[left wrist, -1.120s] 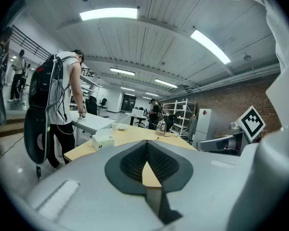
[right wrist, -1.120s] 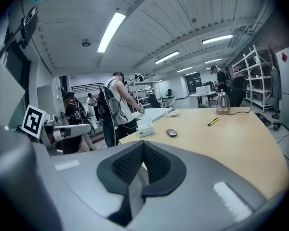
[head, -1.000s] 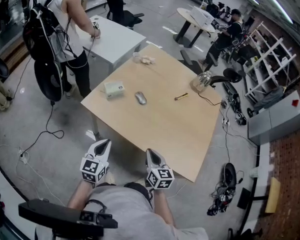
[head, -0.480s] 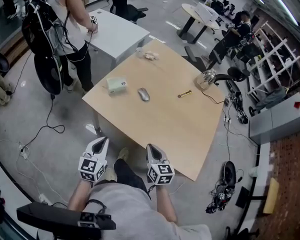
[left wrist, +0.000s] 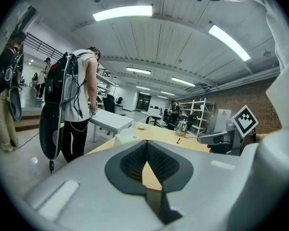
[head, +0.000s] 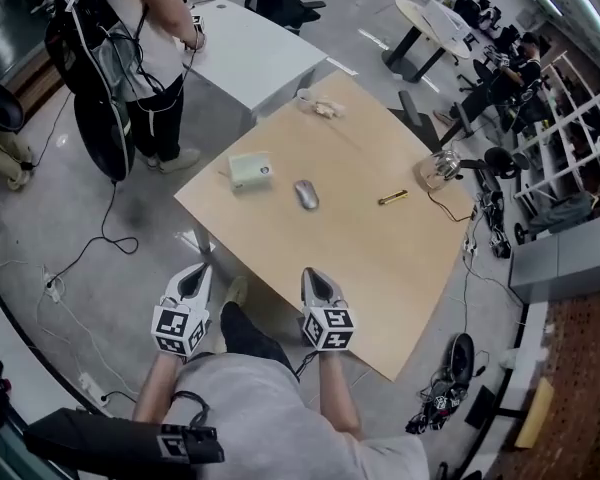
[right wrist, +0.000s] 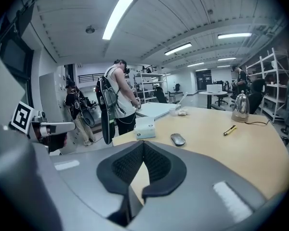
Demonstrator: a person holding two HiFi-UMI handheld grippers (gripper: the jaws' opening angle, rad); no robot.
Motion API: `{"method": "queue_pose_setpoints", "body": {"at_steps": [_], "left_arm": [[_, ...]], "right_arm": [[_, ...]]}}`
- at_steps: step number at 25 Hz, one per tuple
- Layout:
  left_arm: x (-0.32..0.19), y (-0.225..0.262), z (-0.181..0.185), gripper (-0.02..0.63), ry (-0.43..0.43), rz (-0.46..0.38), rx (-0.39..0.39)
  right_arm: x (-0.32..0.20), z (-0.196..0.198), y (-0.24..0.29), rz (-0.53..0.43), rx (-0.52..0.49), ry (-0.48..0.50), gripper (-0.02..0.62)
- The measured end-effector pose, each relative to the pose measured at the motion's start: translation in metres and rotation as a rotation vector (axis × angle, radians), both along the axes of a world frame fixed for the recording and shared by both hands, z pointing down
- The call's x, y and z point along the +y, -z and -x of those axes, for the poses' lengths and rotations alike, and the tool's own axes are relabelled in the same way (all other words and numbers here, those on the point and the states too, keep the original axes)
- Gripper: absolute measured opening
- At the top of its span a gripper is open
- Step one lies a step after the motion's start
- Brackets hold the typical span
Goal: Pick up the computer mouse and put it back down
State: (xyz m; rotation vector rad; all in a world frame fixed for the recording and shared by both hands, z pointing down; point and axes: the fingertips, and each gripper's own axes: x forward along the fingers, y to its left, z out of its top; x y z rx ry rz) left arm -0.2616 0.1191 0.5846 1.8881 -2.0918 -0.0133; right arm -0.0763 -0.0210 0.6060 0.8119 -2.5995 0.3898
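Approaching the table [head: 380,258], the person had brought both grippers forward over the last second. In the head view the wooden top now filled more of the frame than it had a second earlier. The right gripper [head: 313,272] had gone from just short of the near edge to reaching over it. The left gripper [head: 201,271] was still off the table's side, above the floor.

Both sets of jaws were closed with their tips together and held nothing, as the left gripper view [left wrist: 147,144] and the right gripper view [right wrist: 143,146] each showed.

The computer mouse [head: 306,194] lay untouched on the tabletop, well apart from both grippers. It sat between a white box [head: 250,170] and a small yellow object [head: 393,198]. The right gripper view had the mouse [right wrist: 177,139] ahead and slightly right of the jaw line.

Read together, these frames suggested an approach phase with the pickup not yet begun. The right gripper seemed the better placed to take the mouse. Its jaws would need to part before they could straddle the body. A bystander [head: 140,28] stood at a neighbouring table, clear of the work.
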Motion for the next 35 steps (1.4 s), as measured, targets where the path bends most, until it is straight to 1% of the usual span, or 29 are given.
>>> {"method": "queue_pose_setpoints", "body": {"at_steps": [4, 7, 12, 17, 21, 22, 24, 28, 32, 35], "left_arm": [[-0.037, -0.002, 0.022, 0.020, -0.003, 0.013, -0.001], [-0.064, -0.002, 0.030, 0.020, -0.021, 0.025, 0.003], [-0.103, -0.002, 0.048, 0.020, -0.022, 0.038, 0.011], [-0.126, -0.012, 0.061, 0.020, -0.015, 0.063, 0.025], [-0.135, -0.017, 0.072, 0.020, 0.004, 0.077, 0.042], [-0.135, -0.019, 0.075, 0.020, 0.009, 0.082, 0.045], [-0.135, -0.022, 0.079, 0.020, 0.018, 0.092, 0.049], [-0.142, -0.023, 0.087, 0.020, 0.032, 0.098, 0.056], [-0.148, -0.027, 0.094, 0.020, 0.042, 0.105, 0.063], [-0.151, -0.029, 0.097, 0.020, 0.045, 0.107, 0.068]], "right_arm": [[-0.040, 0.024, -0.008, 0.005, 0.017, 0.008, 0.006], [-0.071, 0.037, -0.017, 0.004, 0.052, 0.009, 0.006], [-0.123, 0.060, -0.033, 0.014, 0.116, 0.016, 0.006], [-0.164, 0.075, -0.057, 0.024, 0.200, 0.040, 0.008], [-0.189, 0.086, -0.070, 0.032, 0.253, 0.046, 0.010], [-0.193, 0.088, -0.074, 0.038, 0.265, 0.049, 0.029], [-0.200, 0.094, -0.082, 0.048, 0.297, 0.062, 0.040], [-0.222, 0.107, -0.103, 0.062, 0.376, 0.092, 0.088], [-0.242, 0.119, -0.129, 0.111, 0.440, 0.111, 0.145], [-0.251, 0.125, -0.142, 0.127, 0.477, 0.126, 0.175]]}}
